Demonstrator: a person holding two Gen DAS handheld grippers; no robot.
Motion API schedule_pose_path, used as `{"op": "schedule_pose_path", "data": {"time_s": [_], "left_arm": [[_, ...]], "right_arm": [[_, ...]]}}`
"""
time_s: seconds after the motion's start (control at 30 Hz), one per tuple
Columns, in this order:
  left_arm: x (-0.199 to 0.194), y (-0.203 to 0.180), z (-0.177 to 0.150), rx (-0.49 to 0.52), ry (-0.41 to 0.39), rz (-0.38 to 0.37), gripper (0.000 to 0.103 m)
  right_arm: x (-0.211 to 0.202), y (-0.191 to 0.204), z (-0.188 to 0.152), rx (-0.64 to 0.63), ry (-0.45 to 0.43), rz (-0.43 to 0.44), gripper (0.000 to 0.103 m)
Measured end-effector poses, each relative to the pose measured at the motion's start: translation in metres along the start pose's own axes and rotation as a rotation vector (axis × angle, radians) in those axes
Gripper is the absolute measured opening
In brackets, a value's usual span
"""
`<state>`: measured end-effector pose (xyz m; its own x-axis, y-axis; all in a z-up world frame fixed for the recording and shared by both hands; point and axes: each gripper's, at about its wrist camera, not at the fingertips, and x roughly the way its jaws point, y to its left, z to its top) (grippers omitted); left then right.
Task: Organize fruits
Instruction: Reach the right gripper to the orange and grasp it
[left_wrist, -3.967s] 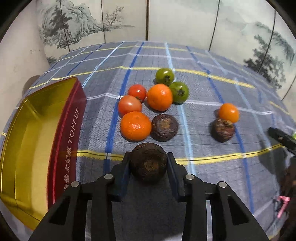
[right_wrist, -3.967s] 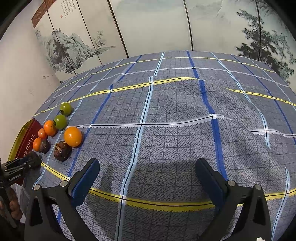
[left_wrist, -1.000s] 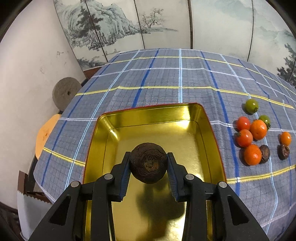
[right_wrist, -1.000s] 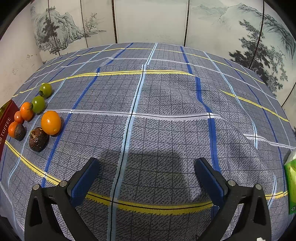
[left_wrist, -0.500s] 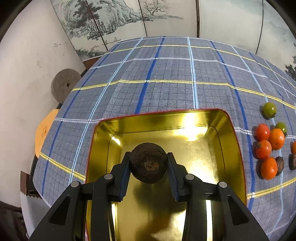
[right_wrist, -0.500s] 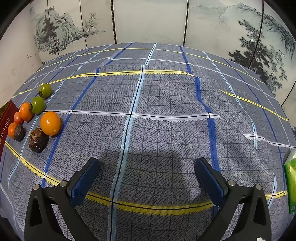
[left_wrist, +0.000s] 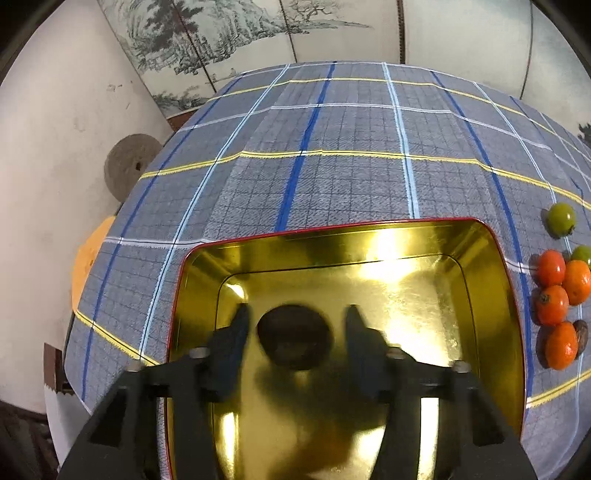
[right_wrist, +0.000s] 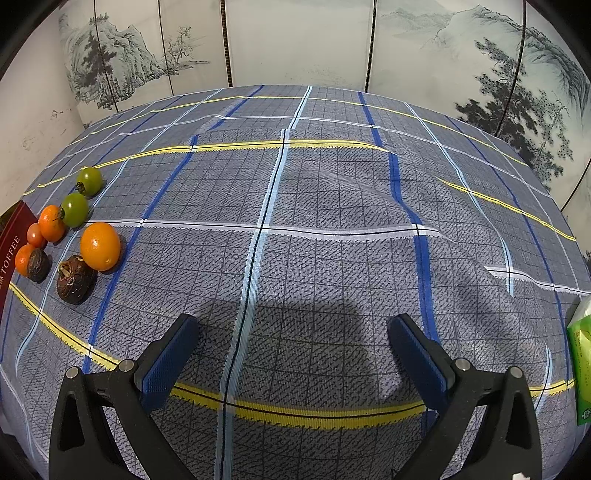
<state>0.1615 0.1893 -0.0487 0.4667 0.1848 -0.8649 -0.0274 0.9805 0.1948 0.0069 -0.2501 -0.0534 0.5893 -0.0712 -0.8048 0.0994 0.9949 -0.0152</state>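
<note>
In the left wrist view my left gripper (left_wrist: 295, 325) is open over the gold tin tray (left_wrist: 491, 280). A dark brown round fruit (left_wrist: 294, 336) sits between the spread fingers with gaps on both sides, blurred, in the tray. To the tray's right lie red tomatoes (left_wrist: 552, 304), oranges (left_wrist: 561, 345) and a green tomato (left_wrist: 561, 219). In the right wrist view my right gripper (right_wrist: 291, 332) is open and empty over the cloth. An orange (right_wrist: 100, 246), a brown fruit (right_wrist: 75, 279) and green tomatoes (right_wrist: 75, 209) lie at far left.
A plaid blue-grey cloth (right_wrist: 332, 206) covers the table. The tray's red side (right_wrist: 9, 251) shows at the left edge of the right wrist view. A green packet (right_wrist: 581, 365) lies at the right edge. Painted screens stand behind. The table's left edge (left_wrist: 96, 280) is near the tray.
My left gripper has opened and let go of the dark brown fruit over the tray. The right gripper has not moved.
</note>
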Motion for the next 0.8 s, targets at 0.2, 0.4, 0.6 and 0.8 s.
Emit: {"op": "schedule_pose_path", "data": {"time_s": [0.2,0.4,0.6,0.8], "left_arm": [[-0.019,-0.001,0.001,0.001,-0.053,-0.006,0.068],[-0.064,0.007,-0.014,-0.082,-0.133,-0.075,0.068],[-0.121,-0.01,-0.064,-0.11,-0.255,-0.12,0.068],[-0.15,-0.032,-0.099,-0.106,-0.266,-0.188,0.068]], "right_arm": [[0.0,0.0,0.0,0.0,0.0,-0.001,0.103],[0.0,0.0,0.0,0.0,0.0,-0.002,0.103],[-0.003,0.001,0.002,0.015,-0.009,0.039,0.087],[-0.03,0.043,0.029,-0.075,-0.067,0.253,0.07]]}}
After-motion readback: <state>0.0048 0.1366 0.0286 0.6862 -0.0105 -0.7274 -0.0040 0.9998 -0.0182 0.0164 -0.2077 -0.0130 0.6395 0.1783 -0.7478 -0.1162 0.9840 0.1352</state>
